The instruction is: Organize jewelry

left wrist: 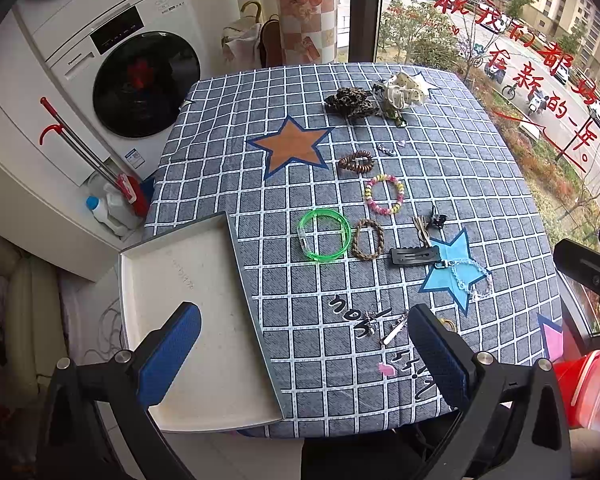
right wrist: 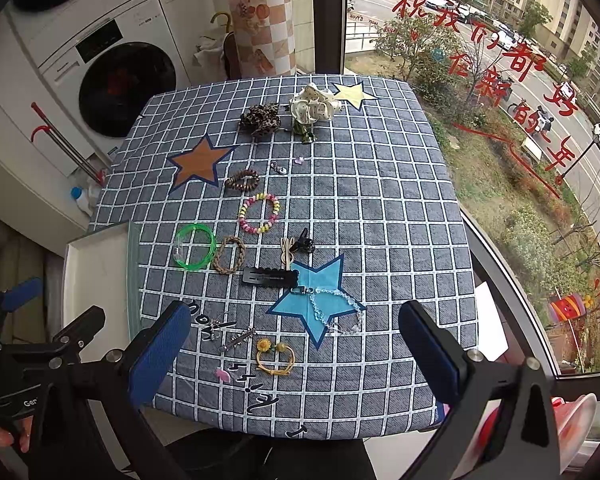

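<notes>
A table (left wrist: 380, 200) covered in a grey-blue checked cloth with star patches carries everything. A white washing machine (left wrist: 112, 64) stands beyond its far left corner. A shallow white tray (left wrist: 188, 304) sits at the table's near left edge, overhanging it, with nothing in it.

The left tool (left wrist: 304, 344) hovers over the near edge with its blue-padded jaws wide apart, holding nothing; one pad hangs above the tray. The right tool (right wrist: 296, 348) is likewise spread wide and empty, above the near side of the table.

The jewelry lies loosely down the middle of the table. At the far end a cream scrunchie (left wrist: 404, 90) sits just beside a leopard scrunchie (left wrist: 352, 102). Nearer come a brown beaded bracelet (left wrist: 356, 161), then a pink-and-yellow beaded bracelet (left wrist: 384, 195). A green bangle (left wrist: 324, 242) lies close to the tray, a braided brown bracelet (left wrist: 367, 239) just beside it. A black hair clip (left wrist: 414, 257) rests at the blue star patch's edge, a clear bead bracelet (left wrist: 470, 278) on that patch. A yellow flower bracelet (right wrist: 275, 355) lies nearest the right tool.
</notes>
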